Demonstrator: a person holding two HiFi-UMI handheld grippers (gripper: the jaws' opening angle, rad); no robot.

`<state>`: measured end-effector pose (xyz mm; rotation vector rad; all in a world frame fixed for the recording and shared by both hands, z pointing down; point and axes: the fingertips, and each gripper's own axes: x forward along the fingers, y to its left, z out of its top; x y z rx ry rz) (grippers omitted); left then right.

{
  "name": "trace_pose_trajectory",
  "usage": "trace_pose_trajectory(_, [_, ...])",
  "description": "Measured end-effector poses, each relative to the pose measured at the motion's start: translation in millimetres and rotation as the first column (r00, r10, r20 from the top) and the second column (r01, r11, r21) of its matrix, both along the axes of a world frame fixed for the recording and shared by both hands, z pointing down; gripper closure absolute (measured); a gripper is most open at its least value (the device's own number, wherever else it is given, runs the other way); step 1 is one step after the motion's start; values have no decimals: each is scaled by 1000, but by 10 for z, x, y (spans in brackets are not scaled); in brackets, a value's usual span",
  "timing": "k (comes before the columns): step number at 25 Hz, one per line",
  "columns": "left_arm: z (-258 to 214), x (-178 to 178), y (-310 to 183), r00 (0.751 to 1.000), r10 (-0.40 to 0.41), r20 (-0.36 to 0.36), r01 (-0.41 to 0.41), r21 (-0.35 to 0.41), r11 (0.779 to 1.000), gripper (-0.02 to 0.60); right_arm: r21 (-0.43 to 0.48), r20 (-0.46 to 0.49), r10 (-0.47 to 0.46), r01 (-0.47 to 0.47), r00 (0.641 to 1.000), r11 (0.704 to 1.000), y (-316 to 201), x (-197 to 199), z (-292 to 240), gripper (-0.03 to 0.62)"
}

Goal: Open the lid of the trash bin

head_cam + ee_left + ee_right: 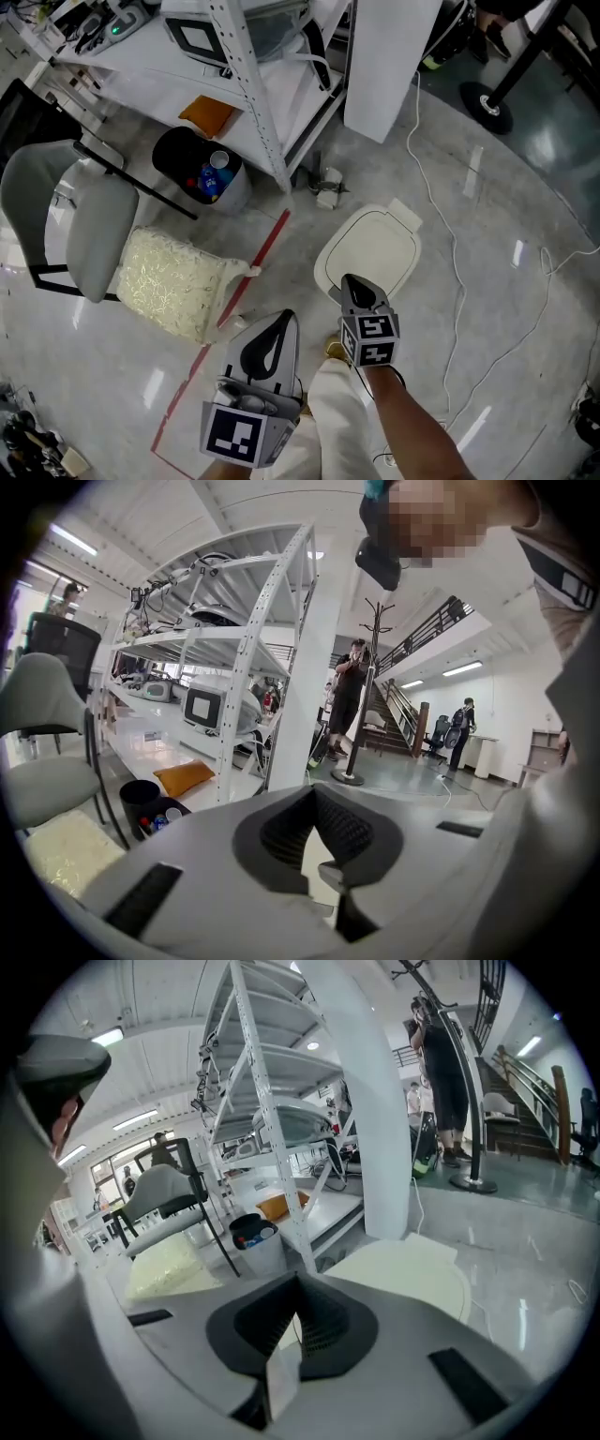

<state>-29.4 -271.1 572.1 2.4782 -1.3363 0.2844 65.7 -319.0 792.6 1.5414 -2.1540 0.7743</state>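
Note:
A cream-white trash bin (pixel 373 246) stands on the floor with its lid down flat; the right gripper view shows that lid (pixel 405 1270) just beyond the jaws. My right gripper (pixel 352 280) hovers at the lid's near rim, jaws shut with nothing between them (pixel 298 1282). My left gripper (pixel 284 317) is held lower left, away from the bin, over the floor beside the red tape. Its jaws are also shut and hold nothing (pixel 314 791).
A black waste bin (pixel 200 172) with bottles stands under a white shelving rack (pixel 251 86). A grey chair (pixel 70 216) and a pale cushion (pixel 176 281) sit left. A red tape line (pixel 246 286) and a white cable (pixel 455 253) run along the floor. A white column (pixel 389 56) rises behind the bin.

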Motion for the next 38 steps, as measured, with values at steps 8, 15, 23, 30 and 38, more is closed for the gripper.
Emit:
trace_pose_trajectory(8, [187, -15, 99, 1000, -2, 0, 2, -17, 1000, 591, -129, -9, 3, -4, 1000, 992, 310, -64, 583, 563])
trace_pose_trajectory(15, [265, -34, 169, 1000, -3, 8, 3, -34, 999, 591, -217, -31, 10, -17, 999, 976, 488, -80, 916, 563])
trace_pose_trajectory(23, [304, -85, 226, 1000, -16, 15, 16, -21, 1000, 591, -216, -49, 6, -16, 999, 976, 527, -69, 1006, 562])
trace_pose_trajectory(30, [373, -74, 289, 1000, 0, 29, 2, -48, 999, 591, -213, -43, 10, -19, 999, 977, 527, -71, 1013, 562])
trace_pose_trajectory(38, [388, -78, 307, 999, 8, 34, -7, -46, 999, 591, -203, -75, -16, 1, 997, 979, 548, -100, 1029, 560])
